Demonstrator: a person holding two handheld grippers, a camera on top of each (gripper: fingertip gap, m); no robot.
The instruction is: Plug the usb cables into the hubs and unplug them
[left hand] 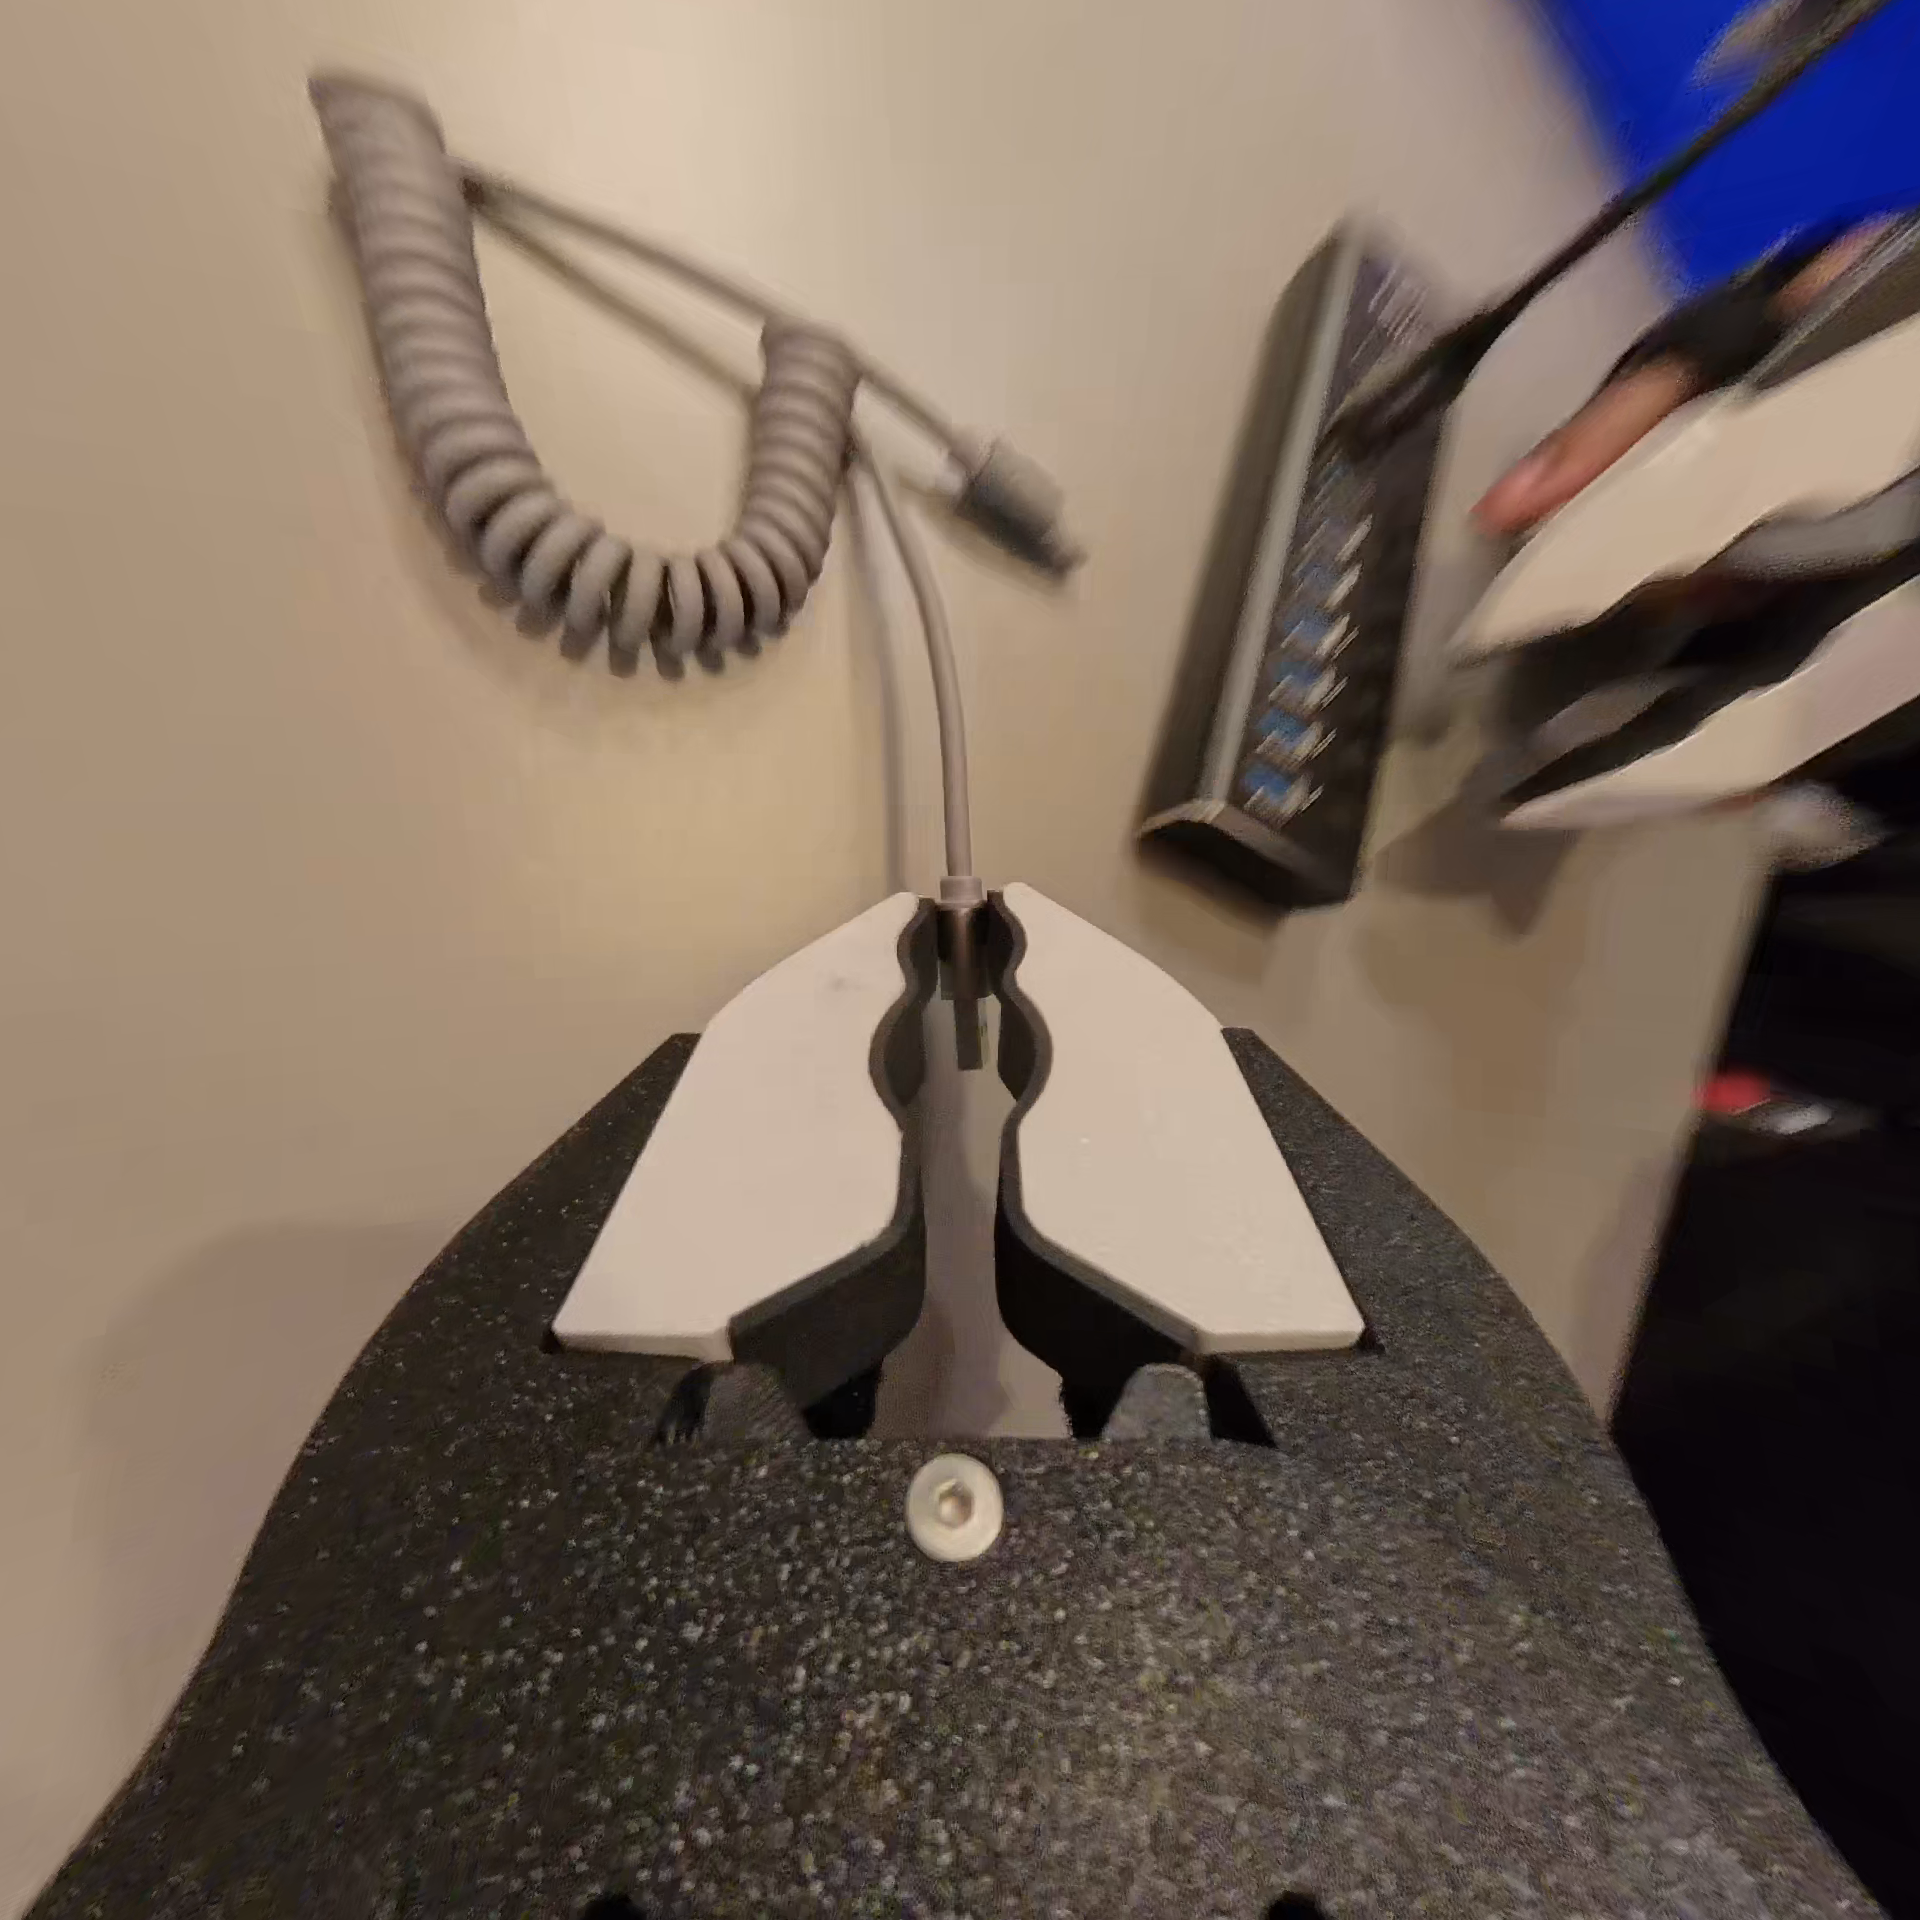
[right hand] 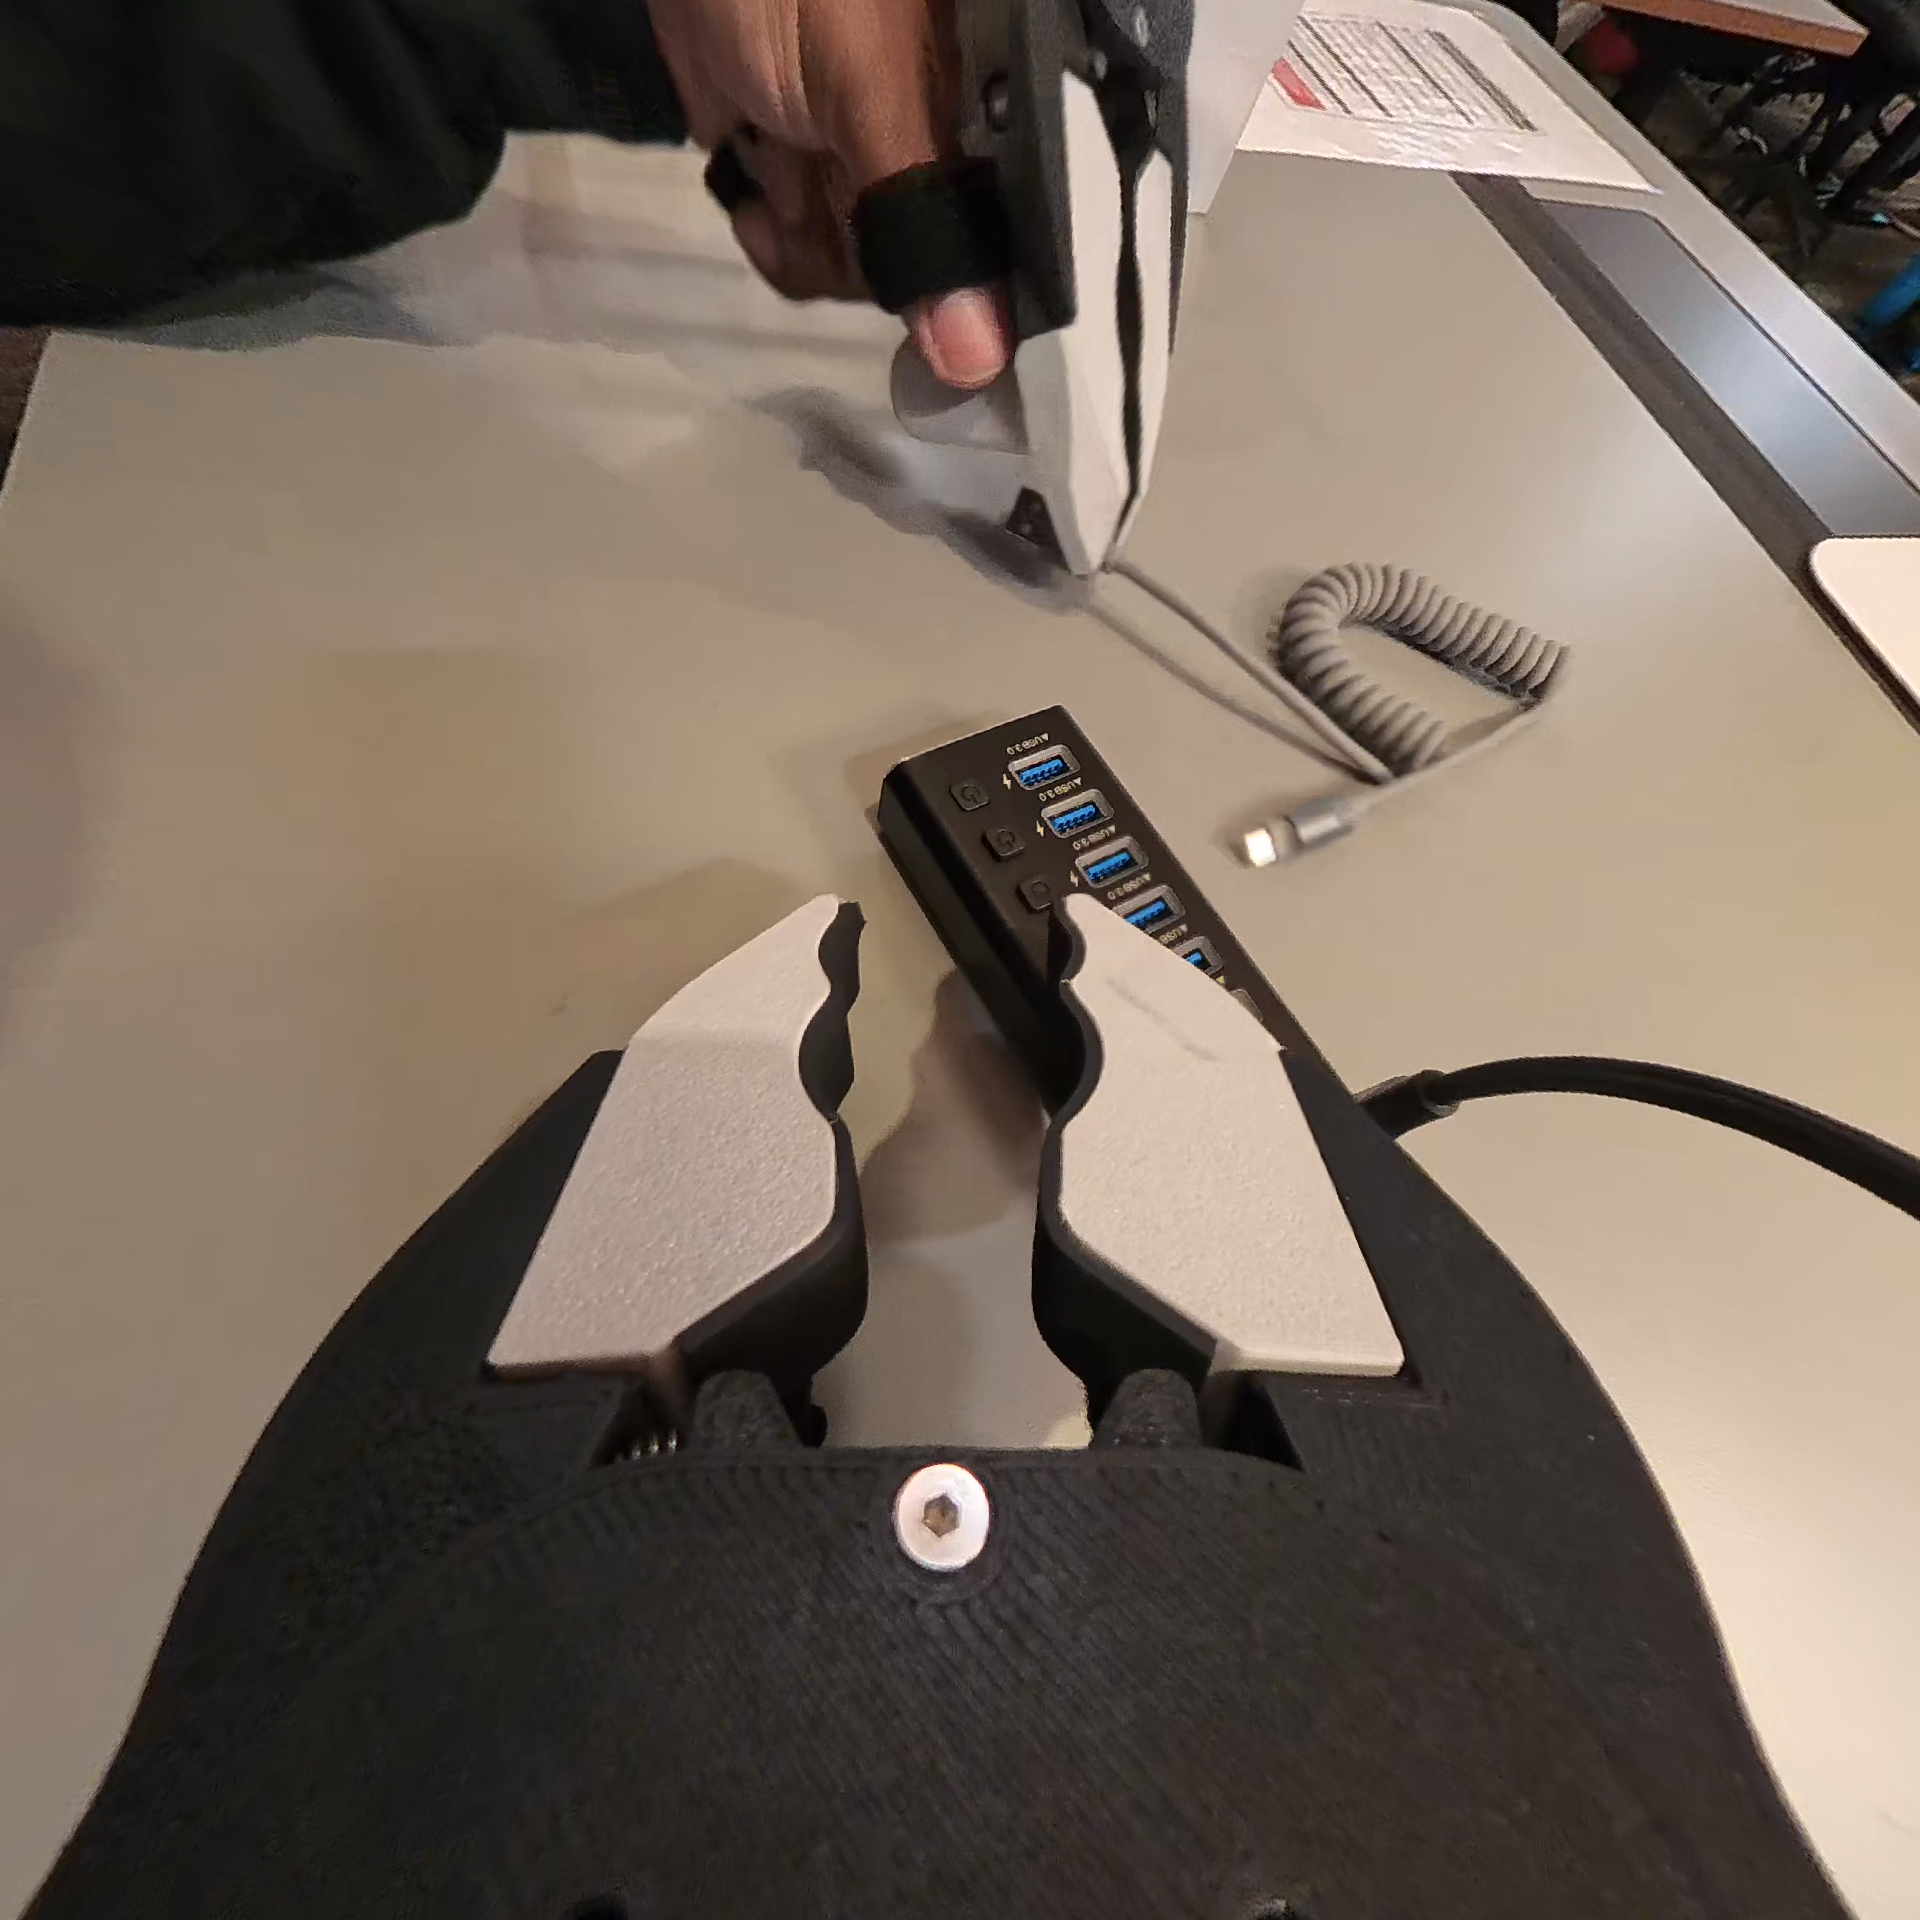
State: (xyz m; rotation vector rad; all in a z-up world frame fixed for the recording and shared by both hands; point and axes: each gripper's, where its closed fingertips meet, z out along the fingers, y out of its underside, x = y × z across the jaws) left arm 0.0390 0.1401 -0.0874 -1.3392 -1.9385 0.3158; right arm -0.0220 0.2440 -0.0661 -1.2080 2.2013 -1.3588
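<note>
In the left wrist view the left claw (left hand: 961, 914) sits at frame centre, closed on the small plug (left hand: 958, 951) of the grey coiled cable (left hand: 540, 499). Only the claw's tips pinch the plug, and its metal tongue points back toward the camera, not toward the hub. That is the likeliest trouble: the plug could twist or slip in so narrow a grip, and it probably needs turning before it can meet a port. The cable bends up from the tips to its coil in the upper left. If the coil drags on the counter (left hand: 260, 935), it could pull the plug askew.

In the right wrist view the right claw (right hand: 961, 914) is open and holds nothing. Its right finger overlaps the black hub (right hand: 940, 862) at frame centre, and its left finger is off the hub's left side. The hub lies loose on the counter, so a push on a port may slide it unless this claw steadies it. A thick black lead (right hand: 1662, 1112) leaves the hub at the right edge and could snag. Farther off, the cable's other, silver plug (right hand: 1299, 831) lies right of the hub, apart from it, with every visible blue port empty.
</note>
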